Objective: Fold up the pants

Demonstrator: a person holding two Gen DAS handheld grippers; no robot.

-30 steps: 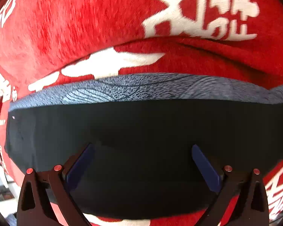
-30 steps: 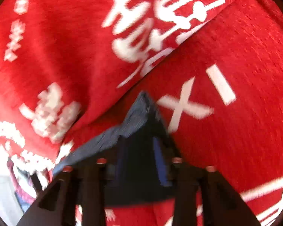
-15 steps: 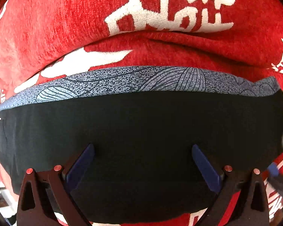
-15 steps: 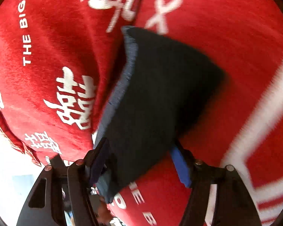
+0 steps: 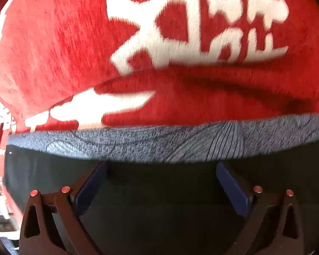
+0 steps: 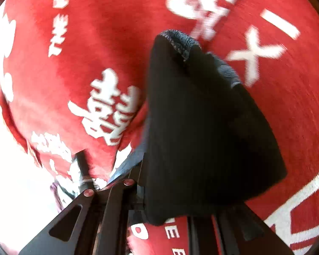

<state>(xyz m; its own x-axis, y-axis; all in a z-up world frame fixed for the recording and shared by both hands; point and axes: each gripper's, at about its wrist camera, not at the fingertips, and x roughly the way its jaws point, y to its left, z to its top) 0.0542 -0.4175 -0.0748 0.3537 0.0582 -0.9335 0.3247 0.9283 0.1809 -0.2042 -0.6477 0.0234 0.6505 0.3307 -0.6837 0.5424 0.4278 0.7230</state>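
The pants are black with a grey patterned waistband. In the left wrist view the black cloth fills the lower half, lying on the red blanket, waistband at the far edge. My left gripper is open, its blue pads spread wide just above the cloth. In the right wrist view a bunched fold of the black pants rises from between the fingers, the grey band at its top. My right gripper is shut on that fold; its fingertips are hidden by the cloth.
A red blanket with white characters covers the whole surface and humps up behind the pants. It also shows in the right wrist view. A bright overexposed area lies beyond the blanket's left edge.
My right gripper has closed on the pants fold and swung with it. The left gripper has moved forward toward the waistband and stays open.
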